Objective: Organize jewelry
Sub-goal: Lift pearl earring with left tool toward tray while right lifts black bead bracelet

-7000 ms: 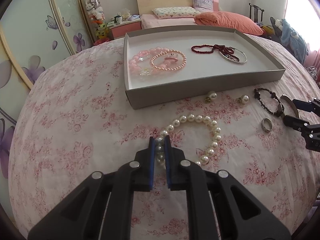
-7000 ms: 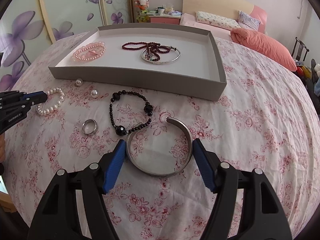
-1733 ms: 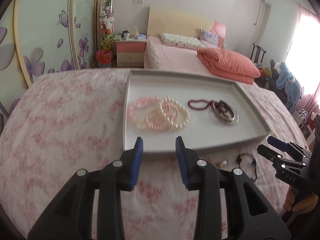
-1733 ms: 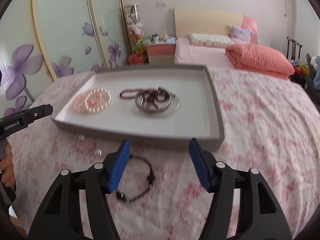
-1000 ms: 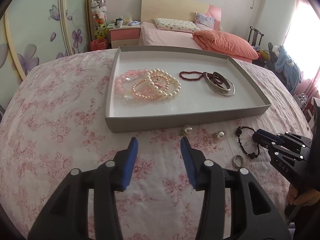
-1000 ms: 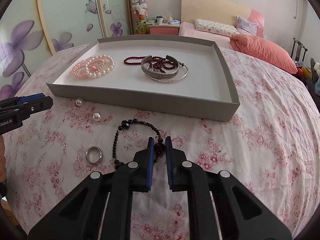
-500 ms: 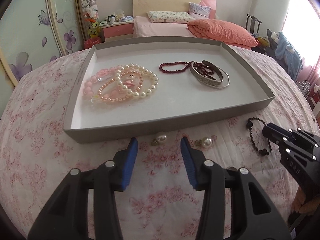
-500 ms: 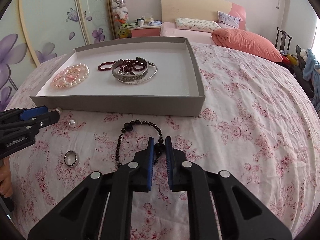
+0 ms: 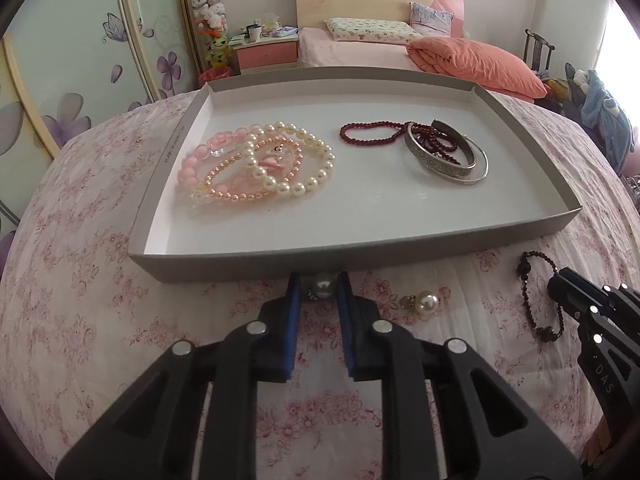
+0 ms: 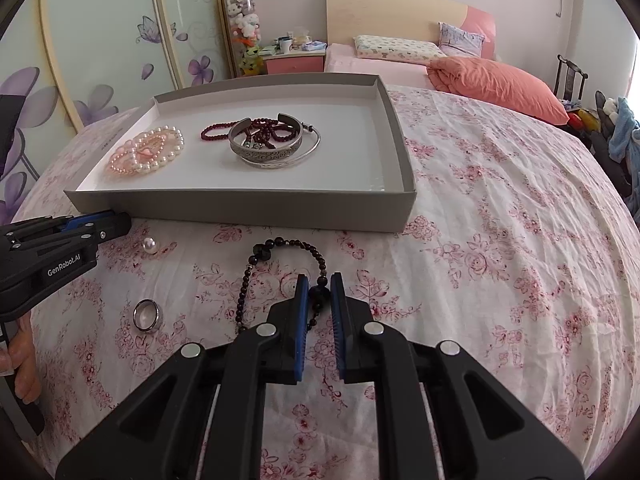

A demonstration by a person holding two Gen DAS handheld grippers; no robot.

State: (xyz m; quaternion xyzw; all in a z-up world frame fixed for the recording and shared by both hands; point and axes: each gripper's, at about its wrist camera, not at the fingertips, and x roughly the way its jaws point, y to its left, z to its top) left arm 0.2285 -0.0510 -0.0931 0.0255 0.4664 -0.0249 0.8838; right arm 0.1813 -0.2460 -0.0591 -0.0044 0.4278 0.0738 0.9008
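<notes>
A pink floral tablecloth point(image 10: 500, 248) covered the surface and bore a grey tray point(image 10: 248, 210), with a black bead bracelet point(image 10: 256, 258) just before the tray's front wall, two pearl earrings point(image 9: 426, 302) close along that wall, and a silver ring point(image 10: 146, 315) farther out.

I get soft, even daylight in both wrist views, brightest at the right edge, where a window point(image 9: 624, 12) blows out to white. Focus is sharp throughout (no motion blur). Fisheye distortion bows the tablecloth point(image 10: 500, 240) and wardrobe doors point(image 10: 100, 52); corners vignette black. Shadows are faint.
</notes>
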